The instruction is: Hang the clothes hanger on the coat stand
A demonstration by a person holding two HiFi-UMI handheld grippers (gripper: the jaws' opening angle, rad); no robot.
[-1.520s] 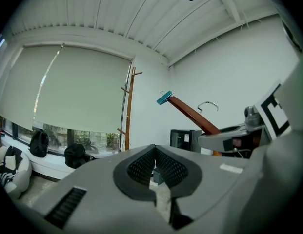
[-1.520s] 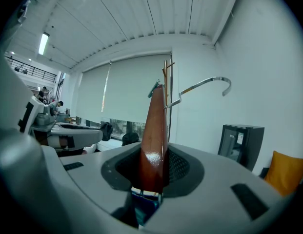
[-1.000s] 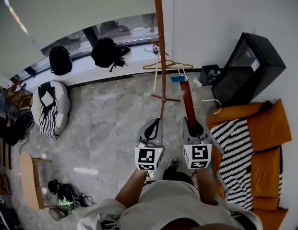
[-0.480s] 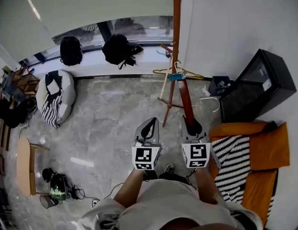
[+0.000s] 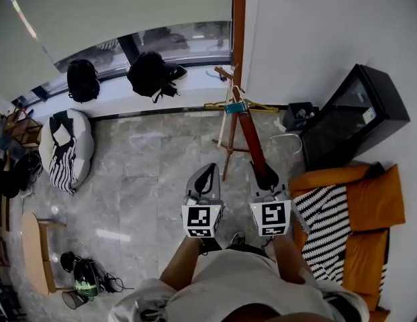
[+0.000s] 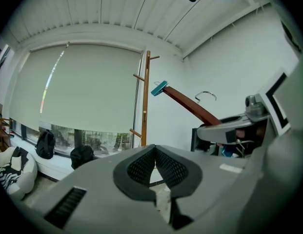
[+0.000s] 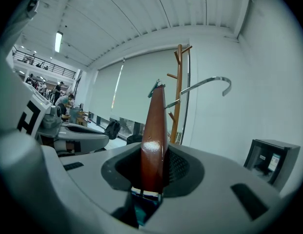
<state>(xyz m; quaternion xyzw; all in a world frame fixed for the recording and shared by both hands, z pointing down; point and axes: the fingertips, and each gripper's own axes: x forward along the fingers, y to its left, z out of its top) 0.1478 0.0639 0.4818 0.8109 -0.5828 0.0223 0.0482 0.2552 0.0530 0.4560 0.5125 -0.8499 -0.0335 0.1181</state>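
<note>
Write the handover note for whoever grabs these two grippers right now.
Left gripper: shut, empty, beside the right one.
Right gripper: shut on the wooden hanger, whose metal hook is at the far end.
Coat stand: ahead, by the white wall.
Done: hanger is in hand, facing the stand.
Left: set the hook on the stand, then release.

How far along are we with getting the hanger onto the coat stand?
Done: the right gripper has its jaws shut on the reddish wooden hanger. In hand: the hanger is held out toward the coat stand, with its metal hook clear of the pegs. Left: reach a peg and hook it on. The left gripper is shut and empty.
</note>
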